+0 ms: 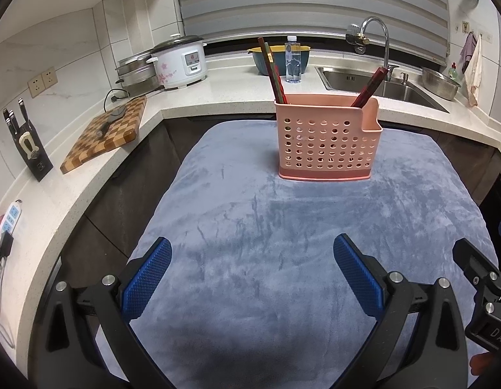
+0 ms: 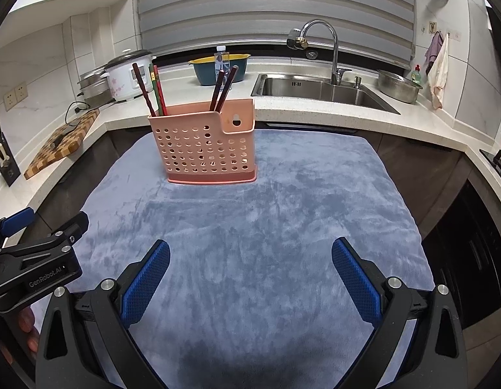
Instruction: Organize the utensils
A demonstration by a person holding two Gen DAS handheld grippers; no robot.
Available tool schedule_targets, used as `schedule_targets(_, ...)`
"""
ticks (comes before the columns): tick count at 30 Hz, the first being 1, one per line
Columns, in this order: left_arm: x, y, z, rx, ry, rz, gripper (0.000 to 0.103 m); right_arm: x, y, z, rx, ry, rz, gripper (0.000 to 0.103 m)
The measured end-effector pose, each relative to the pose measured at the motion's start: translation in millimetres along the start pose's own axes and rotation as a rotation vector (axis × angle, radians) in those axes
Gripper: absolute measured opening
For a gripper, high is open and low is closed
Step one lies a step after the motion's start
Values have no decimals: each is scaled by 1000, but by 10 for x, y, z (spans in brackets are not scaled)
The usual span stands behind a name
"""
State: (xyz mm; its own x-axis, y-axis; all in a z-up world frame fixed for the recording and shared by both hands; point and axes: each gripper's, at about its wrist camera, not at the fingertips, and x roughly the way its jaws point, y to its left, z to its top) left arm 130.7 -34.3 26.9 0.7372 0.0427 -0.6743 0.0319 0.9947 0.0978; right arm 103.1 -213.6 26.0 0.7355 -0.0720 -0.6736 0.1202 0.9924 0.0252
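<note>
A pink perforated utensil holder (image 1: 328, 139) stands upright on the far part of a blue-grey towel (image 1: 250, 227); it also shows in the right wrist view (image 2: 206, 144). Dark red chopsticks (image 1: 274, 71) lean in its left side and another pair (image 1: 368, 87) in its right compartment; they show too in the right wrist view (image 2: 153, 89) (image 2: 222, 89). My left gripper (image 1: 252, 249) is open and empty over the near towel. My right gripper (image 2: 250, 253) is open and empty, well short of the holder.
A white counter wraps around with a rice cooker (image 1: 180, 63), a checkered cutting board (image 1: 104, 133), a knife block (image 1: 27, 142), a water bottle (image 1: 292, 61), a blue bowl (image 2: 219, 69), a sink (image 2: 321, 89) with tap and a steel bowl (image 2: 399, 86).
</note>
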Motion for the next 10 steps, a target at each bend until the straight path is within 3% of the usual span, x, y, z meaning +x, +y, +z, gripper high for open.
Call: schedule_targets(10, 14, -32, -16, 18, 1, 1, 96, 31, 25, -18, -2, 7, -9, 96)
